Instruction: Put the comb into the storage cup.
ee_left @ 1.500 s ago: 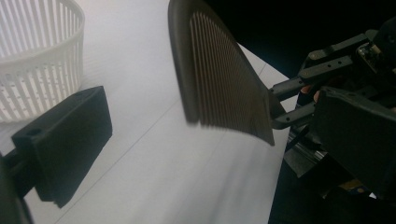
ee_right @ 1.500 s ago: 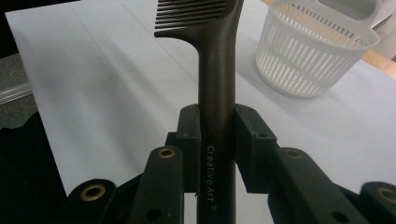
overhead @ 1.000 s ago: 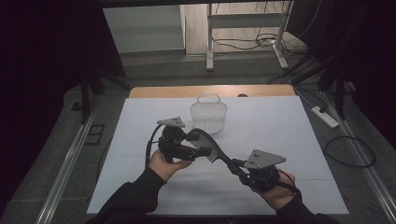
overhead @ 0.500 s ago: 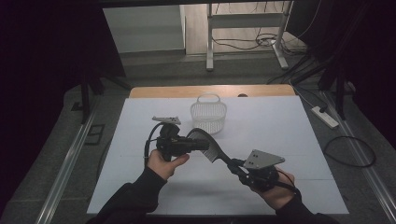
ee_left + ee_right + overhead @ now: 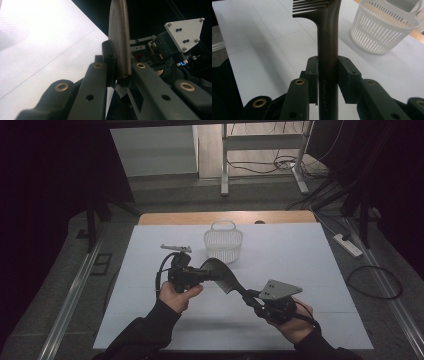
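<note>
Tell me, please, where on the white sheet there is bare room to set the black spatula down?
Free patches: the right half of the white sheet, right of the basket, and the near strip in front of both hands. The far left corner beyond the left gripper is bare too. It is crowded mid-sheet, where both grippers hold the spatula just before the basket.

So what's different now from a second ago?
The left gripper has just been closing and now clamps the head of the comb. The right gripper holds the comb's handle as before. The basket has not moved.
</note>
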Available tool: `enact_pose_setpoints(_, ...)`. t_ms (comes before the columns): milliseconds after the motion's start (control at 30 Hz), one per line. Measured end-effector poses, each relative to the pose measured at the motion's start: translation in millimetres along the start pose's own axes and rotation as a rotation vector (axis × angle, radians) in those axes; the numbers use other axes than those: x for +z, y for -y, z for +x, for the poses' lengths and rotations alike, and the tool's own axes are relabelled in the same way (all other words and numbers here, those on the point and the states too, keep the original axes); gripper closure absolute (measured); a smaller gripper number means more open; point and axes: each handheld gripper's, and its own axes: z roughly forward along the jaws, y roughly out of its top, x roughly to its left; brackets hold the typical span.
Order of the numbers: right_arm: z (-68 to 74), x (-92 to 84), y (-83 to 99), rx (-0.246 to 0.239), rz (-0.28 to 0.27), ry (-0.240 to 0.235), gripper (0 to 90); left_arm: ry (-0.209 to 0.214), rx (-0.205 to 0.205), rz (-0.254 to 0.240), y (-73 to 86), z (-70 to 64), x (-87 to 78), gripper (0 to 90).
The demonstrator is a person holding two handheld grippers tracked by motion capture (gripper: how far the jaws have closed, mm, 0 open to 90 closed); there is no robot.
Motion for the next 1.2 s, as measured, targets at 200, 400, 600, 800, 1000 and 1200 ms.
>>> enact_pose_setpoints(200, -1.5, -0.8, 0.2, 0.017, -0.009, -0.015, 62.1, -0.027, 0.018, -0.007, -0.3, -0.7, -2.1, 87.2)
enact_pose_setpoints(400, -2.5, -0.3, 0.8, 0.022, -0.001, -0.017, 54.3, -0.048, 0.018, -0.016, -0.3, 0.9, -5.2, 87.1)
enact_pose_setpoints(600, -6.9, -1.3, 2.6, 0.045, 0.009, -0.034, 45.1, -0.073, 0.04, -0.02, -1.8, -0.9, -8.4, 87.1)
enact_pose_setpoints(800, -11.9, -0.1, 5.4, 0.094, 0.047, -0.082, 36.6, -0.092, 0.041, -0.026, -3.4, 0.3, -12.7, 87.1)
enact_pose_setpoints(1000, -13.6, 1.6, 8.6, 0.127, 0.095, -0.108, 24.5, -0.124, 0.063, -0.022, -6.3, 0.0, -15.3, 87.1)
enact_pose_setpoints(1200, -17.0, -1.3, 10.2, 0.158, 0.106, -0.099, 17.3, -0.159, 0.086, -0.011, -9.9, -1.1, -16.2, 87.1)
